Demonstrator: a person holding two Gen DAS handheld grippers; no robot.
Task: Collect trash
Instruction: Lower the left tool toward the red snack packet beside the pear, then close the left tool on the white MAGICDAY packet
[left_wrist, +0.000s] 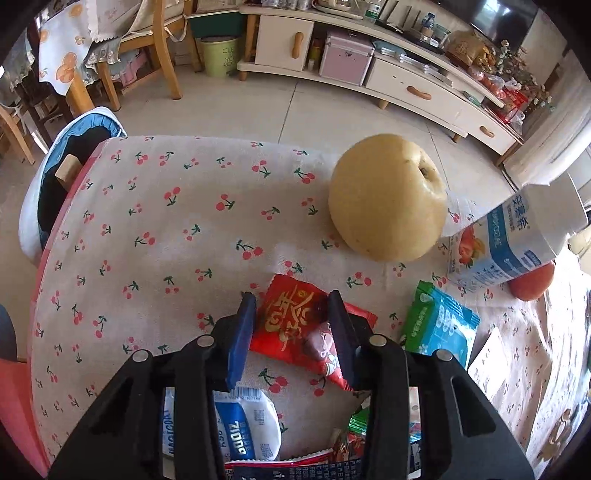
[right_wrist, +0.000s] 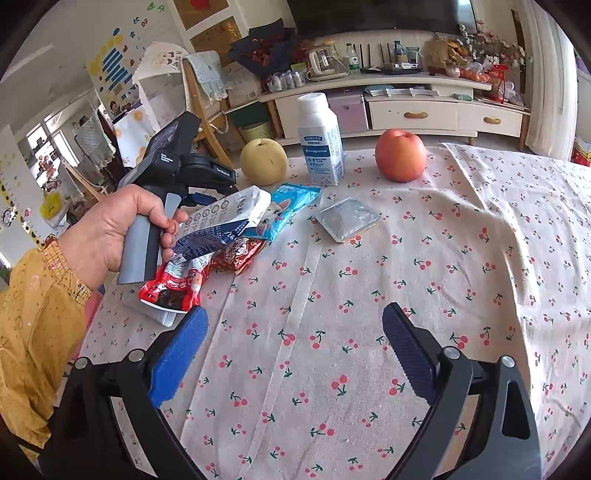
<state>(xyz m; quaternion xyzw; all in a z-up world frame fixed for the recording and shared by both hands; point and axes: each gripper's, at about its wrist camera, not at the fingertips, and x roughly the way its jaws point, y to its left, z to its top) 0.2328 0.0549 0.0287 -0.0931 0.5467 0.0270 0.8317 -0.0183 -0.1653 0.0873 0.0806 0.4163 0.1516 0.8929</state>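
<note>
Your left gripper (left_wrist: 291, 325) points steeply down at the table, its jaws partly closed around the red snack wrapper (left_wrist: 310, 328), one blue pad on each side. Whether the pads already press on it is hard to tell from this angle, so I would not count it as held yet. That wrapper lies flat on the cherry-print tablecloth (left_wrist: 166, 229), near the pear (left_wrist: 386, 199) and just beside a green and blue packet (left_wrist: 439, 321), so it needs a low pinch at its edge. More wrappers lie in a loose heap (right_wrist: 221, 236) under your left hand (right_wrist: 122, 229), and a silver sachet (right_wrist: 347, 219) sits apart. Your right gripper (right_wrist: 295, 354) hangs over bare cloth with its jaws wide apart and nothing between them, free for the next piece.
</note>
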